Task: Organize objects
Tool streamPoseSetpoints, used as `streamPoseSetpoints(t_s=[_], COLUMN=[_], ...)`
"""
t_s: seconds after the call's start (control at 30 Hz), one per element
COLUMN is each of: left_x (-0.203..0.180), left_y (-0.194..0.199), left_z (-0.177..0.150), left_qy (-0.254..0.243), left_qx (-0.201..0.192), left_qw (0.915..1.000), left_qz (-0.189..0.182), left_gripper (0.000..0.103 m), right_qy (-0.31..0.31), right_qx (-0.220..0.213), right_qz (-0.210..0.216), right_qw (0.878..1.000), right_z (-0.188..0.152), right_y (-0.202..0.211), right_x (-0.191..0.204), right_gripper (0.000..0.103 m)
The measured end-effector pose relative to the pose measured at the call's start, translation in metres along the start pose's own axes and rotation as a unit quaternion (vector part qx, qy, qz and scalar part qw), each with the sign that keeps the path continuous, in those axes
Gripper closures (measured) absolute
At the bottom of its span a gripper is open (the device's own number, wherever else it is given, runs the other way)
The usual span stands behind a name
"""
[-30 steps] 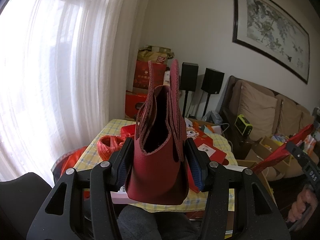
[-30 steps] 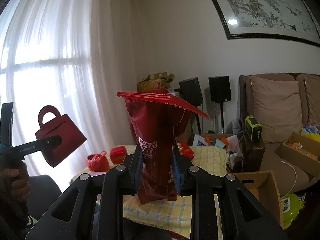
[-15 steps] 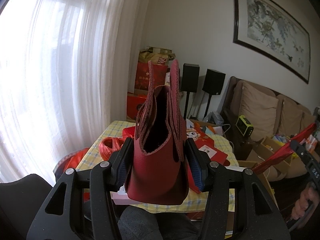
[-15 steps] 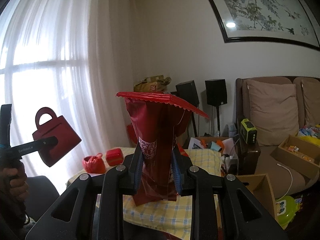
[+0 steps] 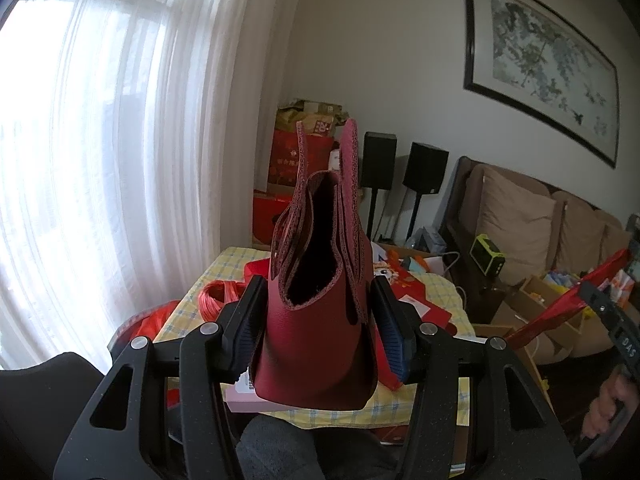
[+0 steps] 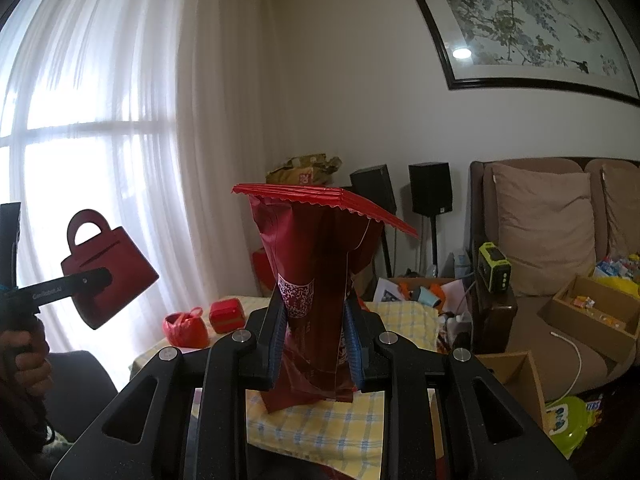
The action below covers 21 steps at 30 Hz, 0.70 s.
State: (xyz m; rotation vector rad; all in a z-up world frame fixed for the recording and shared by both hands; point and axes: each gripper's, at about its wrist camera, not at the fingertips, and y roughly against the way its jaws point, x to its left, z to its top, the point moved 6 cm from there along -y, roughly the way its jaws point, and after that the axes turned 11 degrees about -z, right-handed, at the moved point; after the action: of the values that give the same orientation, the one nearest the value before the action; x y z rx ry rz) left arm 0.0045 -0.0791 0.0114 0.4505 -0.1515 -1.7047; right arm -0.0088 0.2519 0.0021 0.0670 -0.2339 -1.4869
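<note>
Left claw (image 5: 318,328): your pads are closed on the lower body of the red leather bag (image 5: 316,312), held upright in the air above the bench (image 5: 424,400).
Right claw (image 6: 314,344): clamped narrow on the lower half of the red foil packet (image 6: 316,280), also aloft.
Bag handling: soft, light, sides likely to buckle; you should keep hold low, near the base.
Packet handling: slick, crinkly, probably crushable; grip gently.

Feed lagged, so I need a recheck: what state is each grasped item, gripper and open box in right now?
Left gripper: shut on the bag.
Red handbag-shaped bag: held upright, mouth open.
Right gripper: shut on the pouch.
Red foil pouch: held upright, top sealed.
Cardboard box: open on the sofa.
</note>
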Motion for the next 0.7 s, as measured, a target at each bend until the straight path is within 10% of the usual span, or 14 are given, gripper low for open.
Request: streamPoseSetpoints(t_s=[0.7], left_x=[-0.020], left_y=[0.003], left_z=[0.011], left_qy=[-0.017], left_qx=[-0.008], left_qw=[0.9997], left_qz=[-0.018], left_gripper=[0.053], right_qy=[-0.015], right_qx=[-0.009], right_qz=[-0.021], right_qw=[1.000], right_z=[0.012], right_y=[0.011], right_x=[-0.029], right_gripper=[0.078])
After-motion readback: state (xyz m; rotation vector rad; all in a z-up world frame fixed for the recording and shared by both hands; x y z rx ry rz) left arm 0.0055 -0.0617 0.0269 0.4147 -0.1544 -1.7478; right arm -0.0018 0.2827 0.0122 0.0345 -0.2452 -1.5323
